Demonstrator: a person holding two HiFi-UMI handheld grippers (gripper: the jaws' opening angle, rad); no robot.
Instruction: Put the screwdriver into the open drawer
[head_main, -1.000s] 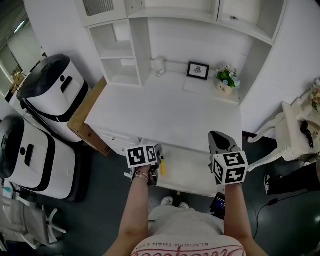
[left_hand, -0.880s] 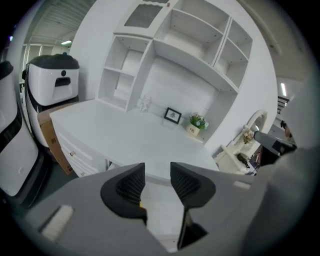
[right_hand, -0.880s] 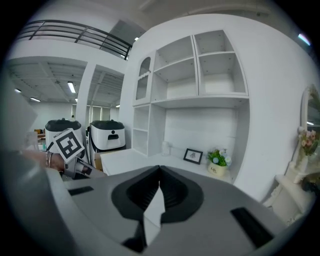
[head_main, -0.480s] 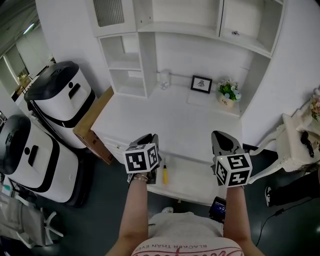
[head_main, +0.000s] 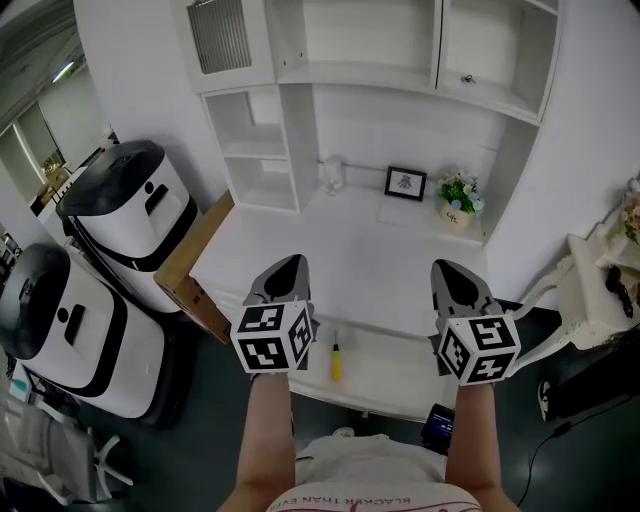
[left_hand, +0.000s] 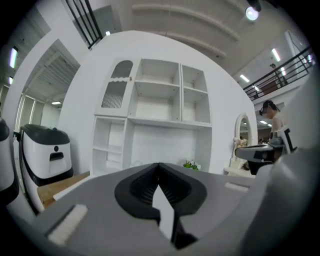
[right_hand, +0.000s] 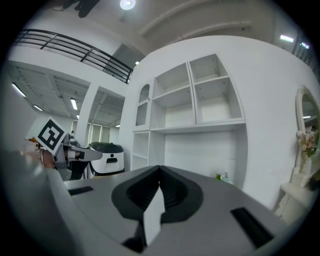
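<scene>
Grey left gripper (head_main: 290, 263) just snapped shut on nothing, grey right gripper (head_main: 447, 268) is closed and empty too, both held level over the white bench (head_main: 370, 265), while the yellow-handled screwdriver (head_main: 337, 362) lies in the open white drawer (head_main: 392, 362).

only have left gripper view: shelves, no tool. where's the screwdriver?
Observer: Head view shows the yellow screwdriver lying in the open drawer.
Operator: right gripper carrying anything?
Observer: No. Right gripper has its jaws together with nothing between them.
Operator: either gripper on the tool?
Observer: Neither touches it. In head view it shows between the left gripper, whose jaws have just closed empty, and the right one, nearer the person than both.
</scene>
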